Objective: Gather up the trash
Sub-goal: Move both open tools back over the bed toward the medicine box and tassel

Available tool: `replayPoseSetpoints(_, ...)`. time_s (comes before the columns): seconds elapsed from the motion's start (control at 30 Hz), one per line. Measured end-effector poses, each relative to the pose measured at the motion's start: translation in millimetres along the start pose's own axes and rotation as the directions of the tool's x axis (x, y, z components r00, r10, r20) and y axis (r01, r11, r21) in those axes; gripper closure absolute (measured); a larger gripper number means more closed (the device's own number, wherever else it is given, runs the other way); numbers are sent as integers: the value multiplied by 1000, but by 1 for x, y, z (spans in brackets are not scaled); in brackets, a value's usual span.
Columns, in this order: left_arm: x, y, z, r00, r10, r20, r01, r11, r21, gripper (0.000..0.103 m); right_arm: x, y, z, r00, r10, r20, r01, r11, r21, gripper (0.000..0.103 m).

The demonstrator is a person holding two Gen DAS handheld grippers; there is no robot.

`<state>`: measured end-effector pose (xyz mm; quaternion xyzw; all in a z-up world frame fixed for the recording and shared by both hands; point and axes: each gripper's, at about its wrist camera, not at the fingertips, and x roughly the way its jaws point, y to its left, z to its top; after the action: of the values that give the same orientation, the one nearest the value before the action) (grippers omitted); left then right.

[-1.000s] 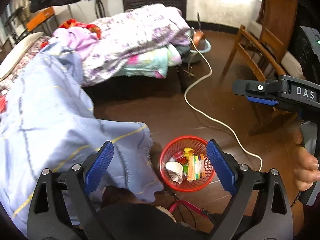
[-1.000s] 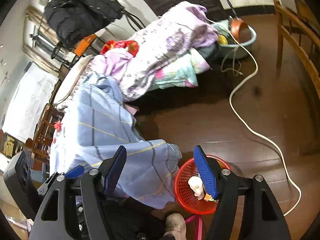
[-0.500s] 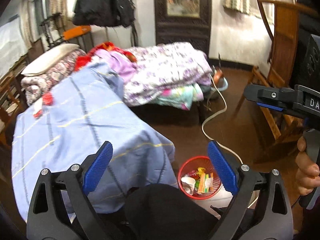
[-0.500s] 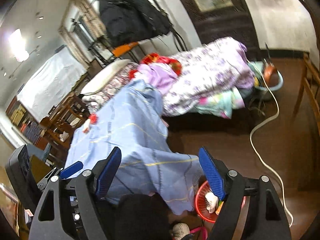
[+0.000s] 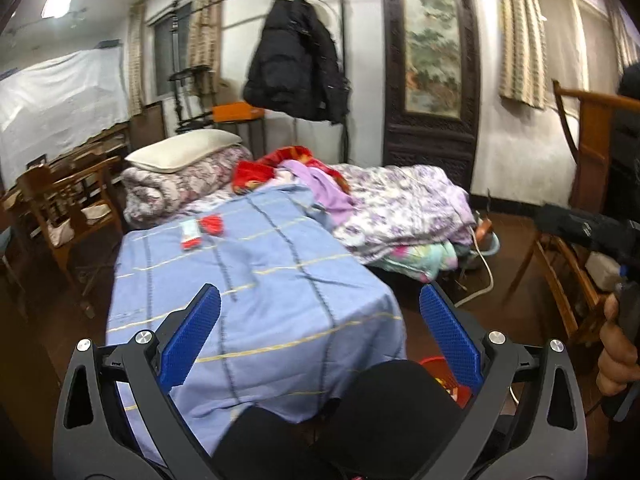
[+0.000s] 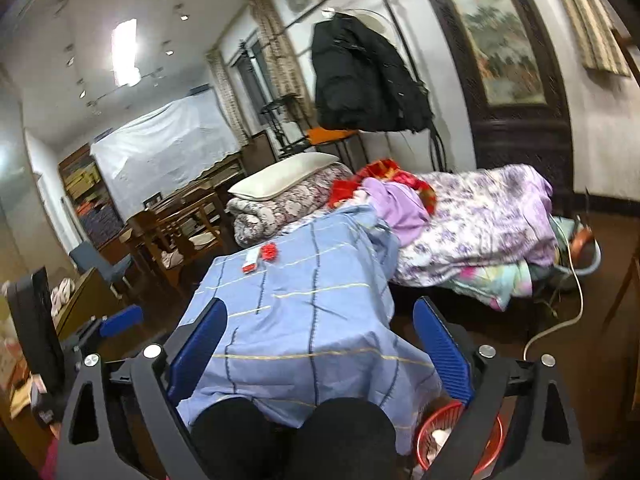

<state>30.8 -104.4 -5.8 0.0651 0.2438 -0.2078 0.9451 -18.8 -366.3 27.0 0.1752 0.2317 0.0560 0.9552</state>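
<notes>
A white and red wrapper [image 5: 190, 234] and a crumpled red scrap [image 5: 212, 225] lie on the far end of the blue checked cloth [image 5: 256, 280]. They also show in the right wrist view, the wrapper [image 6: 251, 261] beside the scrap [image 6: 268, 250]. A red mesh basket [image 6: 434, 432] holding trash stands on the floor at the cloth's near right corner; its rim [image 5: 434, 364] peeks out in the left wrist view. My left gripper [image 5: 320, 332] is open and empty above the cloth's near end. My right gripper [image 6: 320, 340] is open and empty too.
A bed with a purple floral quilt [image 5: 400, 208] and pillow [image 5: 182, 150] lies behind the cloth. Wooden chairs stand at the left [image 5: 60, 208] and right [image 5: 576, 264]. A white cable [image 6: 568, 312] runs over the brown floor. A black coat [image 5: 296, 68] hangs on a rack.
Both grippers have tilted up from the floor and basket toward the top of the cloth and the room. The wrapper and red scrap have come into view. Both stay open.
</notes>
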Motion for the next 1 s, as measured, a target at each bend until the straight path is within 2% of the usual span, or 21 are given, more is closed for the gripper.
replayPoseSetpoints(0.17,16,45,2,999,40,-28,-42,995,-86,7,23,16,-5,998,22,-52,-22,1000,-9,9)
replayPoseSetpoints(0.37,59,110,-5,990,89,-106,-109,975,-195,7,77,25,-16,985,50,-163,-47,999,19,9)
replayPoseSetpoints(0.47,89,141,-11,978,134,-160,-166,963,-213,7,99,24,-24,980,42,-196,-38,999,25,9)
replayPoseSetpoints(0.67,142,188,-18,959,156,-235,-215,944,-249,7,137,17,-36,966,32,-256,-20,999,49,9)
replayPoseSetpoints(0.8,189,225,-11,949,150,-277,-233,925,-299,7,155,9,-39,963,16,-267,-5,999,43,9)
replayPoseSetpoints(1.0,258,255,4,925,209,-317,-303,909,-286,7,170,-1,-42,957,-32,-289,42,999,30,9)
